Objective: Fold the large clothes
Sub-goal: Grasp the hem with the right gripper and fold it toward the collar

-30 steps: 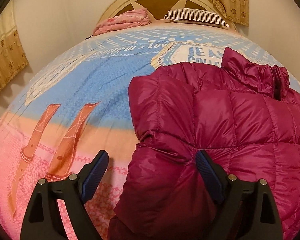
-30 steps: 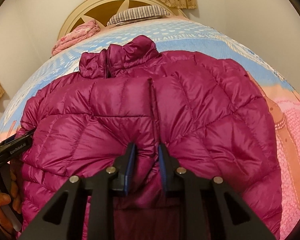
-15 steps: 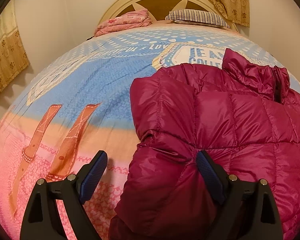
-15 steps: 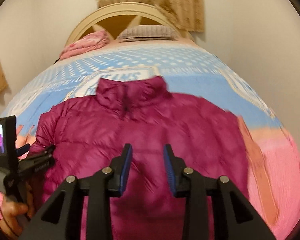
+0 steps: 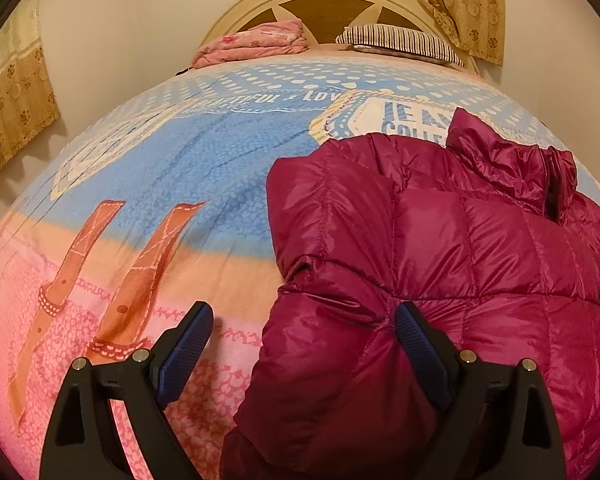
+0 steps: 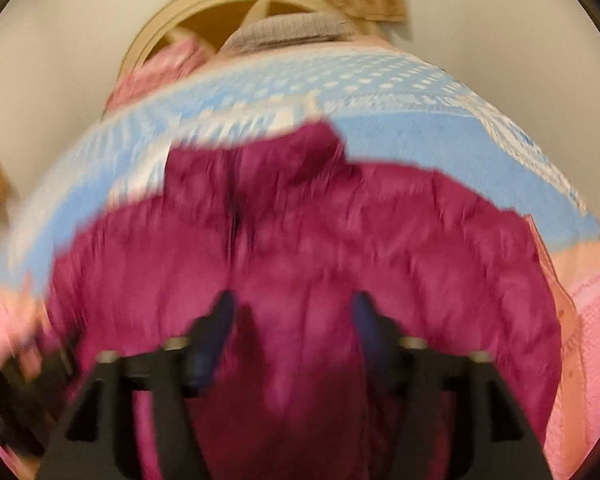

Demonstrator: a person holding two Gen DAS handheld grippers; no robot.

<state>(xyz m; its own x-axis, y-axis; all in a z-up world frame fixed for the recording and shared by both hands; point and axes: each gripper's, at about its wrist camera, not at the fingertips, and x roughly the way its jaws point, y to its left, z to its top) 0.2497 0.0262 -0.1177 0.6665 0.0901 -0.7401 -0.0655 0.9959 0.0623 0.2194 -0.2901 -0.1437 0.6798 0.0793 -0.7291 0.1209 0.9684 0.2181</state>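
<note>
Left gripper [image 5: 303, 330]: jaws spread wide, nothing pinched. Its right-hand pad [image 5: 414, 340] sits against the puffed edge of the magenta down jacket [image 5: 440, 264]; its left-hand pad hangs over bare bedspread [image 5: 172, 168]. The jacket's near corner bulges up btwn the jaws but neither pad presses it. Gripper tilted downward toward the bed, aimed along the jacket's left margin.

Right gripper [image 6: 294, 320]: jaws apart, having just been opening; jacket fabric lies beneath and btwn them w/o being clamped. View heavily motion-blurred, so contact w/ the cloth cannot be told. Gripper pitched downward, roughly centred over the jacket's lower half.

Jacket: lies front-up on the bedspread, collar [image 6: 260, 160] toward the headboard [image 5: 324, 4], quilted panels folded in over the body. Pink folded bedding [image 5: 256, 42] and striped pillow [image 5: 396, 40] rest at the head of the bed, well apart from the jacket.
</note>
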